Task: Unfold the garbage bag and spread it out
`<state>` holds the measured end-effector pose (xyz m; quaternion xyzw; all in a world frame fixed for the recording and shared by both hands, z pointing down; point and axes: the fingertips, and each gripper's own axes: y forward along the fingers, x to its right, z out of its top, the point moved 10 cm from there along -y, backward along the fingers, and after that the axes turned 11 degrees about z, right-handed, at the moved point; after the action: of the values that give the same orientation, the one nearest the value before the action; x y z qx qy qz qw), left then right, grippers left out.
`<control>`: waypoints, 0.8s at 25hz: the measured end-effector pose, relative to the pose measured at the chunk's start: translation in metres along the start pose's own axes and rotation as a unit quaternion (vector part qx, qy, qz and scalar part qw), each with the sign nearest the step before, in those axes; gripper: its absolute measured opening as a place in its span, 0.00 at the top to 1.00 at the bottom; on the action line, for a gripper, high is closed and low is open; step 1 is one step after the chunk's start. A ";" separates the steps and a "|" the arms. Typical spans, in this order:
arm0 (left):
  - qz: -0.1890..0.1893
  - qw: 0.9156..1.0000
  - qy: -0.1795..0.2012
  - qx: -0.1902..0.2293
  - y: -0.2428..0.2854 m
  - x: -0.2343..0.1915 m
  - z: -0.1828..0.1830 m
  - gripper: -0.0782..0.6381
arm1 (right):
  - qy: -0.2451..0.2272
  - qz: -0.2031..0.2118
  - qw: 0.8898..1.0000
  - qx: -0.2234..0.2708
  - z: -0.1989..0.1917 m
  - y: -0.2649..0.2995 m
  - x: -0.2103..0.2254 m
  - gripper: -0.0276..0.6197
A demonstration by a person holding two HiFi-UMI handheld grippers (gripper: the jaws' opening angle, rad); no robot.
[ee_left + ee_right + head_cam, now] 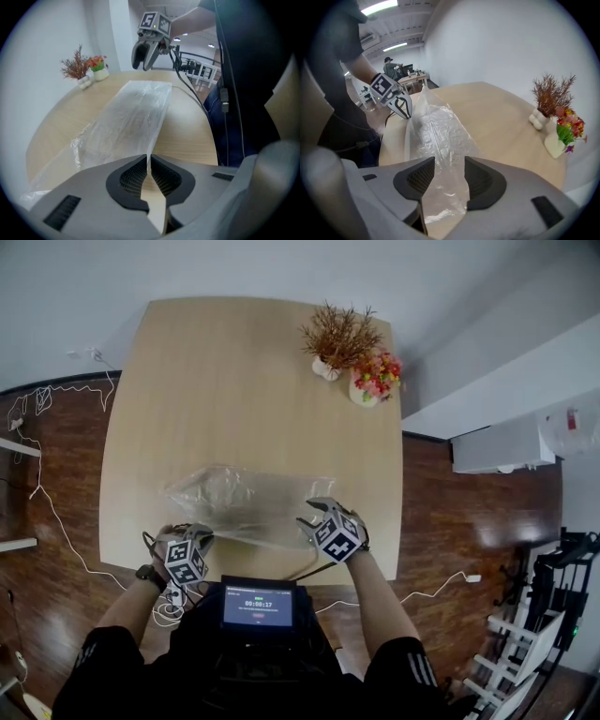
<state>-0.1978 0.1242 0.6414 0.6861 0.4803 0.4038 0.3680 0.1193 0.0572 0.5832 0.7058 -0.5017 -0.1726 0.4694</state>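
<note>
A clear, crinkled garbage bag (246, 501) lies partly spread on the near part of the wooden table (234, 381). My left gripper (194, 534) is at the bag's near left corner. In the left gripper view it (149, 171) is shut on a thin edge of the bag (133, 117), which stretches away toward my right gripper (146, 55). My right gripper (315, 513) is at the bag's right end. In the right gripper view it (449, 176) stands open, with the bag (440, 133) running between the jaws and the pads off it. The left gripper (401, 108) shows at the bag's far end.
Two small vases stand at the table's far right, one with a dried plant (336, 338) and one with colourful flowers (374, 379). A small screen (259, 605) sits at the person's chest by the table's near edge. Cables (47, 484) lie on the floor at the left.
</note>
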 end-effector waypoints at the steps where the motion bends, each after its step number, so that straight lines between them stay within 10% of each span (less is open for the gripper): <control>1: 0.001 1.000 -0.005 0.001 -0.001 -0.001 0.000 0.86 | 0.005 0.009 1.000 -0.011 -0.005 0.014 0.002 0.61; 13: 0.082 0.995 -0.010 0.048 -0.069 -0.040 0.027 0.81 | -0.002 0.046 0.994 -0.101 -0.030 0.080 0.001 0.61; 20: 0.175 0.984 -0.009 -0.031 -0.092 -0.111 -0.002 0.80 | -0.010 0.046 0.994 -0.098 -0.029 0.080 0.002 0.60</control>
<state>-0.2566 0.0430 0.5383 0.7511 0.3368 0.4709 0.3172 0.0972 0.0652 0.6653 0.6307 -0.5188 -0.2063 0.5390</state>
